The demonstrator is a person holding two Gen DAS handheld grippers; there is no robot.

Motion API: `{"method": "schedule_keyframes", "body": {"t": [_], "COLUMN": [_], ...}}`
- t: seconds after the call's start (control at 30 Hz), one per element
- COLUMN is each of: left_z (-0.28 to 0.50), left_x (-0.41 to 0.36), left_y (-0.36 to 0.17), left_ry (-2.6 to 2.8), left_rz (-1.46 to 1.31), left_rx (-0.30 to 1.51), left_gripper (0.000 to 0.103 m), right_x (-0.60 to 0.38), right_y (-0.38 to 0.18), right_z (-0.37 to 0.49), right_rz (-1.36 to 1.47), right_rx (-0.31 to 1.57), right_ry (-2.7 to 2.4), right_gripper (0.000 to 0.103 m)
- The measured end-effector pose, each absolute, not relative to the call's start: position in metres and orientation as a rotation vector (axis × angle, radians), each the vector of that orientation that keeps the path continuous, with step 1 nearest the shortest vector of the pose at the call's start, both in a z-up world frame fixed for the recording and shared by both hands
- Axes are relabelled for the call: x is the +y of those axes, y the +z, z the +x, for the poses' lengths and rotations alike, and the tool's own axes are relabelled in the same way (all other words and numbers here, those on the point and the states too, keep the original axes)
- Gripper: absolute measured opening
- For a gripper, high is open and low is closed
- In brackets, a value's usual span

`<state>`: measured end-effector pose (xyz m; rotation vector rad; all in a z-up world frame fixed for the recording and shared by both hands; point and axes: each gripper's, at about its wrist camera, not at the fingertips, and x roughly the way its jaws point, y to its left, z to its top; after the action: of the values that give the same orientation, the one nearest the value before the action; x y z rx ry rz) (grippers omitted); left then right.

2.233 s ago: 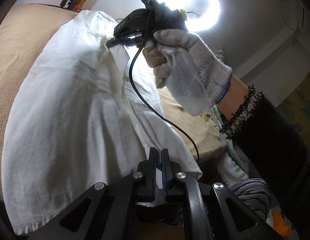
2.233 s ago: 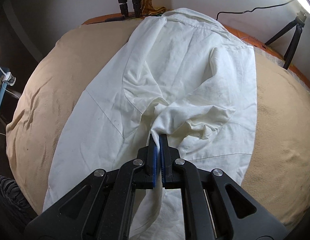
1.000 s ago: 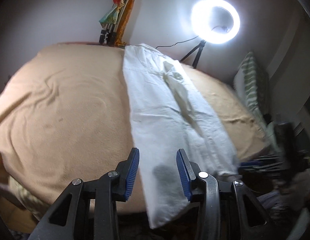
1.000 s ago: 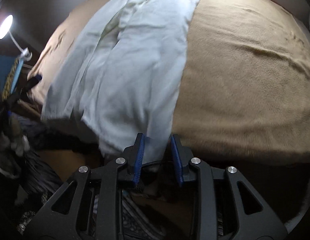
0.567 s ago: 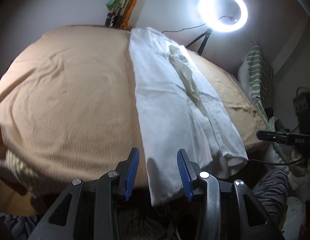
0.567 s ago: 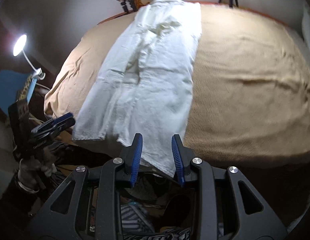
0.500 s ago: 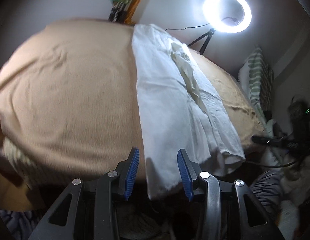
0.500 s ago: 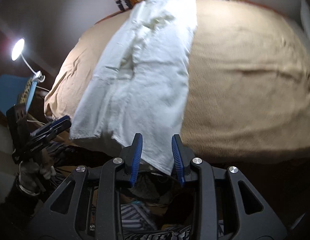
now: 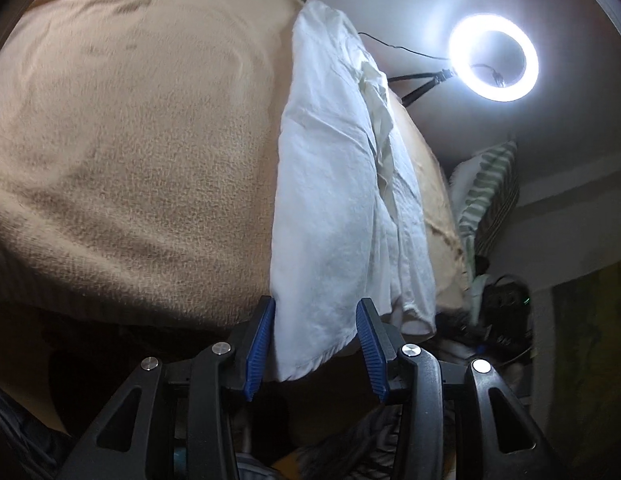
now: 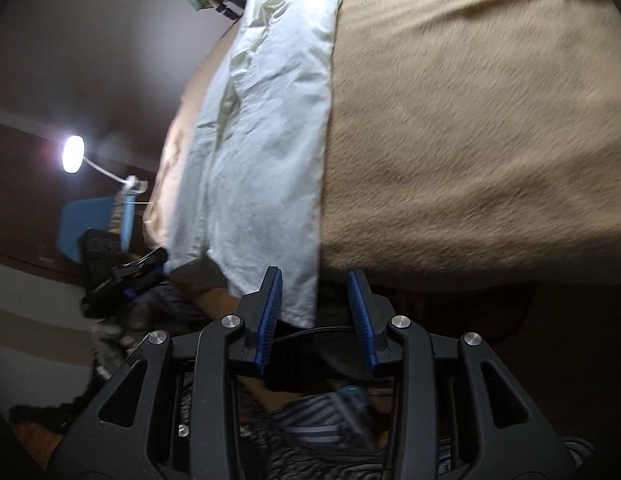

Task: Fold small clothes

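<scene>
Tan bed (image 9: 130,160), white garment (image 9: 326,200) lengthwise, hem hanging near, left gripper (image 9: 316,346), right gripper (image 10: 315,312) both wide

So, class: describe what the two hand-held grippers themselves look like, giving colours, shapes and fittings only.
Both the left gripper and the right gripper look alike: black plastic frames with triangular cut-outs, round silver screw heads, and two fingers lined with ribbed blue pads. In the right wrist view the other gripper appears as a dark, blurred shape with a blue edge.

A white garment (image 9: 326,184) lies folded lengthwise into a long, creased strip — sleeve bunched along its top — with its near hem hanging over the tan surface's edge.
</scene>
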<state>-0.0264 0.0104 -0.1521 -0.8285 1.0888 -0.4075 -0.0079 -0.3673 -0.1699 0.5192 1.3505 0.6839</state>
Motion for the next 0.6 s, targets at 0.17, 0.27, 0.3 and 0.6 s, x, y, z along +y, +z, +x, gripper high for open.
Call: {"method": "schedule_keyframes", "body": {"t": [0.17,0.27,0.3,0.6], "left_z": [-0.016,-0.013,-0.011,-0.010], "left_x": [0.008,0.005,0.006,-0.003], "left_y": [-0.151,-0.149,-0.148,-0.119], "left_ry": [-0.428,-0.452,-0.456,-0.523], "left_rz": [-0.818,-0.812,-0.814,-0.801], "left_rx": [1.103,1.114,1.114,1.070], "left_gripper": [0.027,0.013,0.008,0.003], "right_x": [-0.358,-0.349,-0.345,-0.346], "right_y": [-0.180,-0.181,-0.180,-0.138], "right_z": [-0.005,-0.008,-0.008,-0.017], "right_rz": [0.568,0.565,0.561,0.617], "right_rx": [1.384,1.402,1.402,1.289], "right_ry": [0.752,0.782,0.777,0.782], "right_gripper": [0.041,0.035,0.023,0.009]}}
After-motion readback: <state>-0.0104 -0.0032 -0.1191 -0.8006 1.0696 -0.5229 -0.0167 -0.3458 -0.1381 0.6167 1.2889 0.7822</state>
